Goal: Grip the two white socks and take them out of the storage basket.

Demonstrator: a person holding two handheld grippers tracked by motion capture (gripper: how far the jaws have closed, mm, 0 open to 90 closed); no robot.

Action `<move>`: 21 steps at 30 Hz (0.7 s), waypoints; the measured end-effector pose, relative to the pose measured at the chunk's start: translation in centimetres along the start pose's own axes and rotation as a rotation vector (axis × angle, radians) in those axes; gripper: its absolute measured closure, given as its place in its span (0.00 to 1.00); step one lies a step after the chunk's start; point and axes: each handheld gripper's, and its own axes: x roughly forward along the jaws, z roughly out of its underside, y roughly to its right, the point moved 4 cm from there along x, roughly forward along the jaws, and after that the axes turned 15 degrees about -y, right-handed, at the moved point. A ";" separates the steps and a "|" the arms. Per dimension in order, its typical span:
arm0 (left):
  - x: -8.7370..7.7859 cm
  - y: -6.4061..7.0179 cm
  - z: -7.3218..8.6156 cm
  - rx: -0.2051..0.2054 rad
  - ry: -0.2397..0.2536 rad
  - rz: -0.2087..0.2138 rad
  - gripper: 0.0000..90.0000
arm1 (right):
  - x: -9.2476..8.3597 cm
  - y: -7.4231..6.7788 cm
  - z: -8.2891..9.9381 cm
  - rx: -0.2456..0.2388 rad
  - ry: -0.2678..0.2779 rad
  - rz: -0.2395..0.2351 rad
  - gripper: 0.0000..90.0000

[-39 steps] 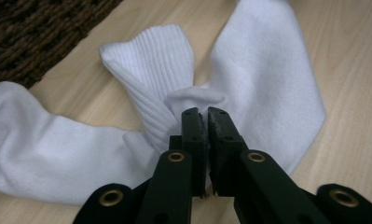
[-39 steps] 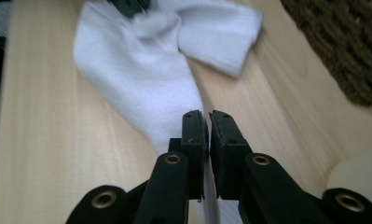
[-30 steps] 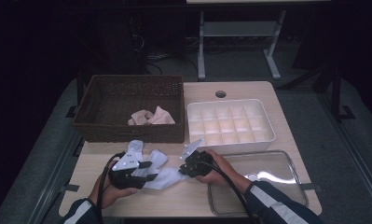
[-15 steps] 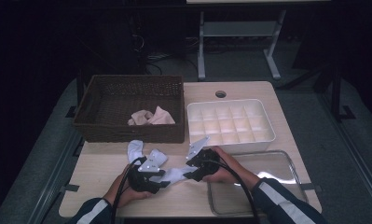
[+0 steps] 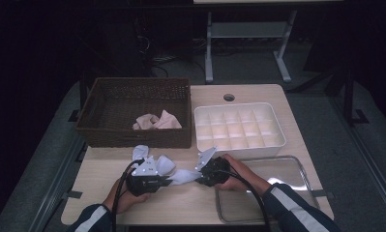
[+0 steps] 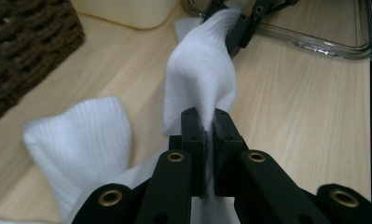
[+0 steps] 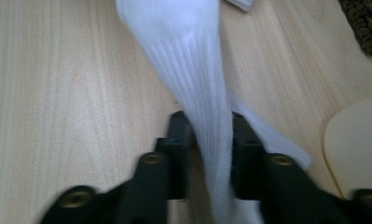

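Two claws hold one white sock (image 5: 183, 175) between them, low over the counter (image 5: 258, 94).

The left claw (image 6: 209, 135) has just been closing. In the left gripper view its two black jaws are squeezed tight on a fold of the sock, with the cloth pinched thin between them. In the high view this claw (image 5: 165, 181) sits near the front edge of the counter, with a hand behind it.

The right claw (image 7: 210, 140) has also just been closing. In the right gripper view its jaws press on the sock from both sides, and the ribbed cloth runs up and away from them. In the high view this claw (image 5: 200, 176) is just in front of the white box (image 5: 239, 128) and beside the glass tray (image 5: 297, 193).

The sock stretches from one claw to the other. Its loose end lies on the counter to the left, near the brown basket (image 5: 135, 113). A pink cloth (image 5: 156, 121) lies inside the basket.
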 end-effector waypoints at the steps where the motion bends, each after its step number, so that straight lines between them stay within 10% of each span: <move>1: 0.0 0.0 0.0 0.000 0.000 0.000 0.95 | 0.0 0.0 0.0 0.000 0.000 0.000 0.88; 13: -0.8 -0.8 0.5 -0.022 0.001 -0.038 0.95 | -3.2 -2.2 -0.8 -0.111 0.102 -0.180 0.95; 21: 0.2 -1.0 0.8 -0.022 -0.054 -0.035 0.95 | -3.7 -1.3 -0.7 -0.011 0.163 -0.269 0.92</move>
